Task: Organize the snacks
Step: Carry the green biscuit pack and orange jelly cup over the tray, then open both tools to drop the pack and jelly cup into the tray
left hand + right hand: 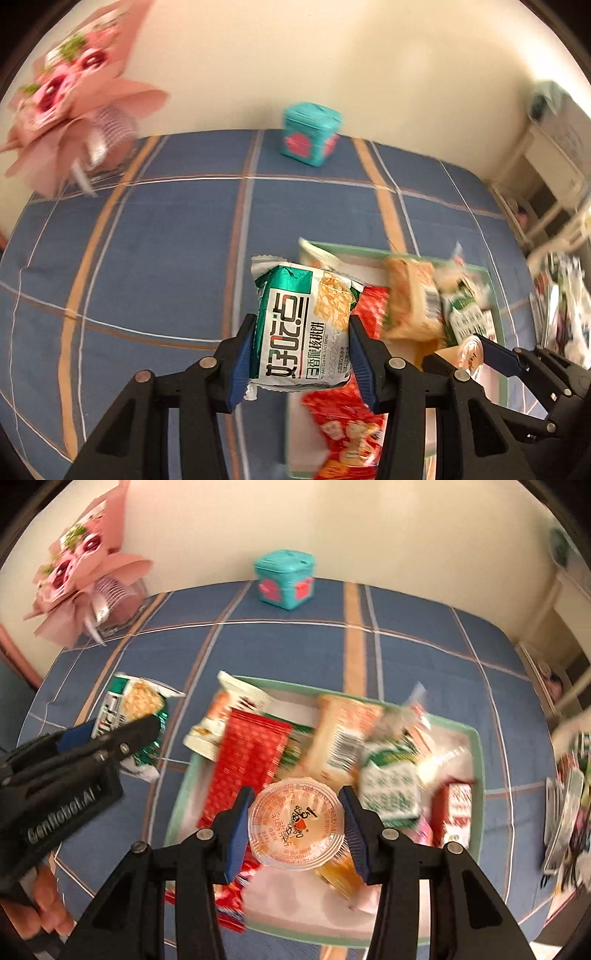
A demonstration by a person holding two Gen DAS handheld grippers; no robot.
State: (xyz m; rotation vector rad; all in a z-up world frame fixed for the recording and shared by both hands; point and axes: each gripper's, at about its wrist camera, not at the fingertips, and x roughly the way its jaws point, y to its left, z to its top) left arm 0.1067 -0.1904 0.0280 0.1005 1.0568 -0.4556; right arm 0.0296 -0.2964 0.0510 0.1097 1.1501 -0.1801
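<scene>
My left gripper (301, 332) is shut on a green and white biscuit packet (303, 295), held above the blue plaid cloth just left of the tray. My right gripper (295, 797) is shut on a clear jelly cup (297, 823) with an orange printed lid, held over the pale green tray (476, 753). Several snack packets lie in the tray, among them a red packet (251, 764) and an orange one (340, 734). In the right wrist view the left gripper (118, 723) shows at the left with its packet (136, 701). In the left wrist view the right gripper (472, 354) shows at the lower right.
A teal tin (286, 578) stands at the table's far edge. A pink bouquet (81, 579) sits at the far left corner. A heap of packets (569, 805) lies at the right edge. A white shelf (546, 177) stands beyond the table. A hand (44, 912) grips the left tool.
</scene>
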